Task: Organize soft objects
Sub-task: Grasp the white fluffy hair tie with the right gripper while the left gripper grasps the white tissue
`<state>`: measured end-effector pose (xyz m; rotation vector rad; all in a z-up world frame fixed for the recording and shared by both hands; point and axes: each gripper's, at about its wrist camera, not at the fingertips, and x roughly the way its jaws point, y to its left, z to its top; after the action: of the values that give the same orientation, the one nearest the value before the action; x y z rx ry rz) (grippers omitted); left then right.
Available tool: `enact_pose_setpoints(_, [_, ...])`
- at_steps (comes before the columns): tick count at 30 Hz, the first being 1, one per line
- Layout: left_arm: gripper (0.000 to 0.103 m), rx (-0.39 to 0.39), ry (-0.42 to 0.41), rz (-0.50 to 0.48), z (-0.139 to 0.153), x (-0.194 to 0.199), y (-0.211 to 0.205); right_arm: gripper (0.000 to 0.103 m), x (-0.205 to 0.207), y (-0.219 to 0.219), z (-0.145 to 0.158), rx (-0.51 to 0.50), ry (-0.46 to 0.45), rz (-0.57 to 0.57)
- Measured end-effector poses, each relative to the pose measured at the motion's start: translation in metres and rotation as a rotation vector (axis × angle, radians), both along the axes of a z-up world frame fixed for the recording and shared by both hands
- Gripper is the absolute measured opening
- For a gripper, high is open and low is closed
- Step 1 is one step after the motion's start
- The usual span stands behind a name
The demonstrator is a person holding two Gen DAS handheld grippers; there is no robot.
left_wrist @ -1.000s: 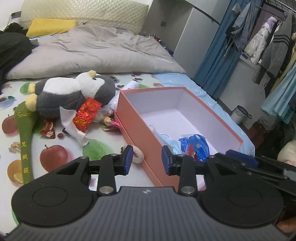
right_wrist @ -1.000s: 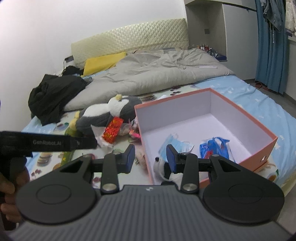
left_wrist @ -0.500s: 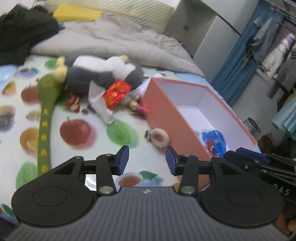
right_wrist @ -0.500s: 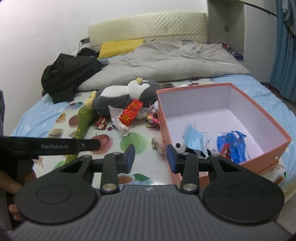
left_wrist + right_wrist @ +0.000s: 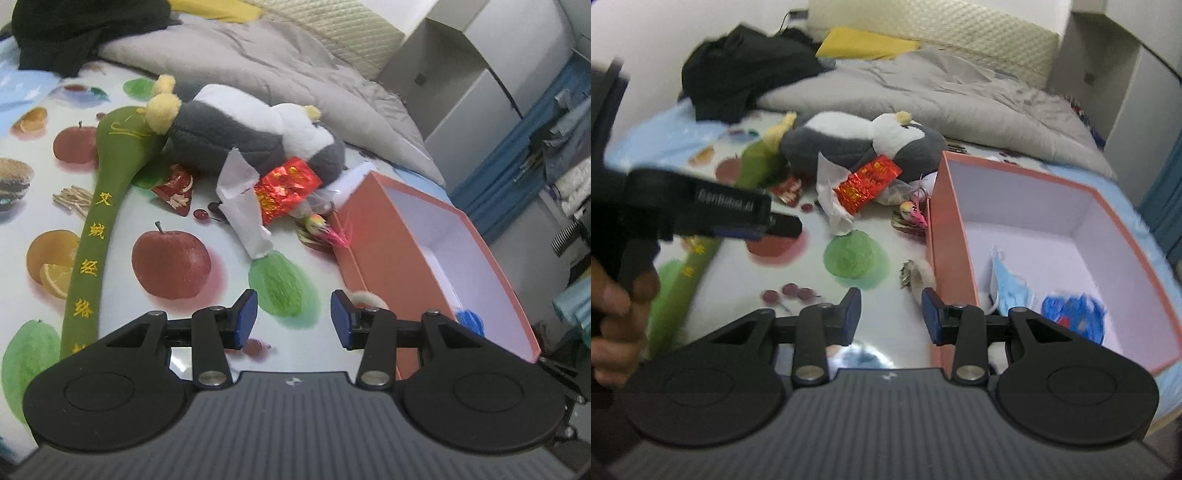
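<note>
Both tongs, left (image 5: pixel 293 319) and right (image 5: pixel 891 315), were swung off the box (image 5: pixel 1097 199) toward the bed clutter; left jaws just widened, right part-open, both empty. Fluffy ring (image 5: pixel 919 275) lay just ahead-right; likely next pick.

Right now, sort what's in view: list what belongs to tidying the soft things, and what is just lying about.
Belongs to the job:
- penguin plush
- green fabric mallet
- small furry ring beside the box
- orange box
- blue face mask and blue bag already in the box

Lying about:
- grey duvet
- black clothing
- yellow pillow
- hanging clothes
</note>
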<state>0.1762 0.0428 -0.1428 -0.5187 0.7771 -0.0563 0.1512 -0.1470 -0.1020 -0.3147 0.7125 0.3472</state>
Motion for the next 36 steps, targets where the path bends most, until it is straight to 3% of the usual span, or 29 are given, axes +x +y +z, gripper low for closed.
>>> enact_pose_setpoints(9, [0.05,-0.047,0.033,0.024,-0.026,0.055,0.016,0.037,0.042,0.023,-0.016,-0.189,-0.016,0.038])
enact_pose_setpoints(19, [0.05,-0.074,0.076,0.038,-0.061,0.115,0.032,0.03,0.073,0.057,-0.06,-0.434,-0.01,0.073])
enact_pose_setpoints(26, [0.05,-0.081,0.09,0.041,-0.078,0.144,0.033,0.026,0.088,0.065,-0.078,-0.502,0.005,0.045])
enact_pose_setpoints(31, [0.048,-0.042,0.127,0.047,-0.089,0.155,0.026,0.018,0.091,0.067,-0.085,-0.561,-0.016,0.041])
enact_pose_setpoints(34, [0.037,-0.016,0.128,0.043,-0.091,0.155,0.025,0.012,0.092,0.067,-0.088,-0.576,-0.018,0.045])
enact_pose_setpoints(36, [0.015,-0.01,0.141,0.039,-0.093,0.156,0.025,0.011,0.093,0.066,-0.09,-0.573,-0.007,0.05])
